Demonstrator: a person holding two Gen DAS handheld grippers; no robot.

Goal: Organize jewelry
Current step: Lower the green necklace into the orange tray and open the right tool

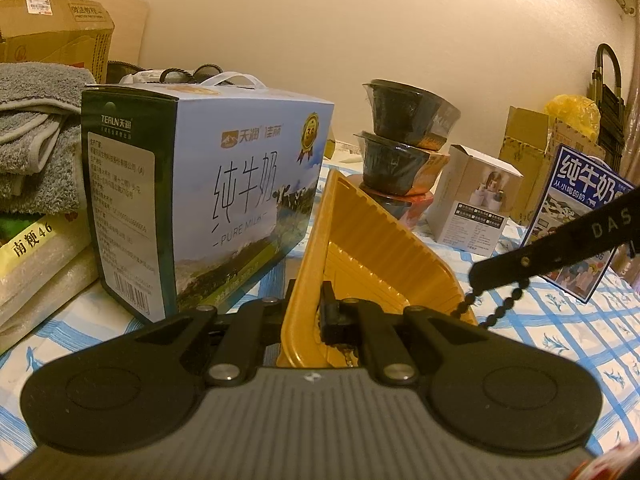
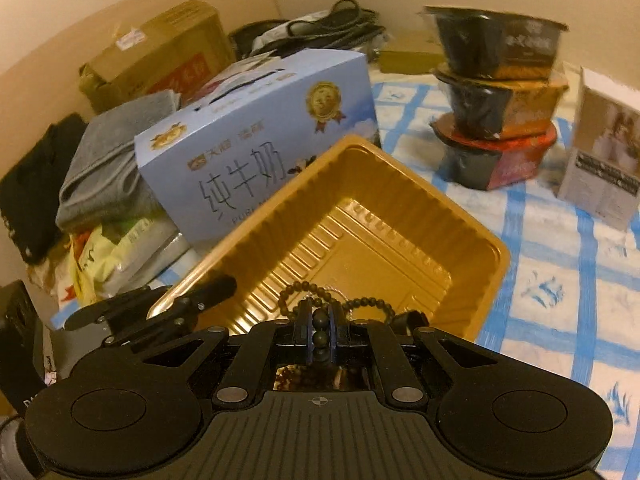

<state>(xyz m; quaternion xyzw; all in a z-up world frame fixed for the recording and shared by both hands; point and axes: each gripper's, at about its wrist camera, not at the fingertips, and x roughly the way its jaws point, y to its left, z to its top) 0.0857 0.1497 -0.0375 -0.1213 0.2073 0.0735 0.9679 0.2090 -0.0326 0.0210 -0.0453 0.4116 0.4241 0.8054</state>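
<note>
Clearly clamped: left gripper shut on the near rim of the gold plastic tray, tipping it up off the blue-checked tablecloth. Right gripper likewise closed, pinching a dark beaded bracelet between its pads, right at the tray's near edge.

From the left wrist view only: tray seen edge-on, steeply tilted, ribbed wall facing right; right gripper's finger reaching in from the right edge with a short loop of beads dangling below it, just beside the tray's right-hand corner. Also only here: a second blue milk carton toward the right side of the cloth, yellow bag and cardboard behind it, and a rice bag under the folded grey towel at the left.

From the right wrist view only: tray's open inside, ribbed floor, with the beaded loops draped over the near wall and onto the floor, and a thin pale chain faintly visible among them. Left gripper's fingers seen on the tray's left rim. Black cloth at the far left edge, too.

Common to both: Terun pure milk box just behind the tray on the left, three stacked instant-noodle bowls behind it toward the far edge, small white product box to the right of those, brown cardboard carton at the far left corner.
</note>
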